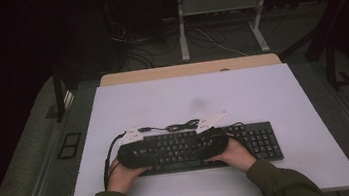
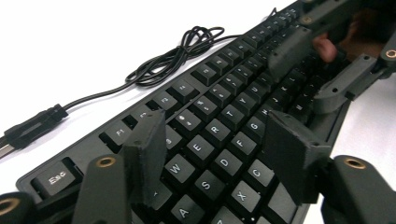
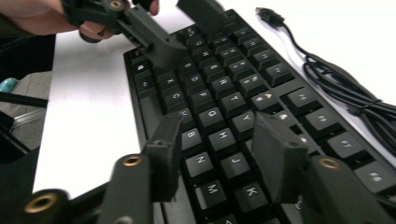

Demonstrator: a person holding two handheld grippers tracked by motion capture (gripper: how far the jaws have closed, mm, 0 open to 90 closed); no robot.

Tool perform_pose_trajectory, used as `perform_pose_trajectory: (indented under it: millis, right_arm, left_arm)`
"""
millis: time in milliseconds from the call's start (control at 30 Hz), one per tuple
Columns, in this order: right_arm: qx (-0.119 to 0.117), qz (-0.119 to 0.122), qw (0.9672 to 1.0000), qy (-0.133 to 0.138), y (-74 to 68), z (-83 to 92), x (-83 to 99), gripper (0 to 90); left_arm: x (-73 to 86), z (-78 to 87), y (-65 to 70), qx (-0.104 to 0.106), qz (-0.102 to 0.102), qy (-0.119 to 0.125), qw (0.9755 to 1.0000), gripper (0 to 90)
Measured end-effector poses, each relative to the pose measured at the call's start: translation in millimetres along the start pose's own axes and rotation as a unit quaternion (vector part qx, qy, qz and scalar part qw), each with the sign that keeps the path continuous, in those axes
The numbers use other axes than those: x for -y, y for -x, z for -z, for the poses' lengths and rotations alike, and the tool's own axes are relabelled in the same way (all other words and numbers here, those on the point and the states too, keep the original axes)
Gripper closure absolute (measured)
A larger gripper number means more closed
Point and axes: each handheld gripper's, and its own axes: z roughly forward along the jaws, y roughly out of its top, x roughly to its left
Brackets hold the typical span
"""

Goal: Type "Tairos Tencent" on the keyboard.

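Note:
A black keyboard (image 1: 261, 140) lies on the white table top (image 1: 188, 101) near the front edge, its cable (image 1: 181, 126) coiled behind it. My left gripper (image 1: 132, 156) hovers just over the keyboard's (image 2: 233, 121) left letter keys, open, with nothing between its pads (image 2: 147, 154). My right gripper (image 1: 216, 142) hangs over the middle keys of the keyboard (image 3: 224, 93), also open and empty. The two grippers point toward each other. In the left gripper view the right gripper (image 2: 322, 70) shows farther along the keys; in the right gripper view the left gripper (image 3: 168, 28) shows at the top.
The coiled cable (image 2: 173, 58) ends in a USB plug (image 2: 28, 128) on the table behind the keyboard; the cable (image 3: 341, 88) runs along the right. Beyond the table's far edge stand a desk frame (image 1: 223, 16) and floor cables (image 1: 130, 43).

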Motion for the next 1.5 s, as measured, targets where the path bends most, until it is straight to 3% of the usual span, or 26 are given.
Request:
perform_pose_trajectory:
  millis: [333,733,1000,1500]
  right_arm:
    - [0.022,-0.015,0.9994,0.021,8.1,5.2,2.8,36.9]
    - [0.044,-0.021,0.9982,0.036,15.4,7.9,6.7,33.0]
    - [0.048,-0.024,0.9979,0.037,17.4,8.7,8.1,32.8]
    - [0.051,-0.021,0.9977,0.038,17.0,9.1,7.7,32.8]
  left_arm:
    - [-1.0,-2.9,6.4,0.023,-0.012,-0.009,0.9996,58.3]
    - [-2.2,-7.3,15.0,0.046,-0.026,-0.033,0.9980,85.0]
    - [-2.4,-13.0,18.3,0.047,-0.020,-0.045,0.9977,88.9]
    - [1.3,-16.0,16.7,0.059,-0.029,-0.067,0.9955,88.8]
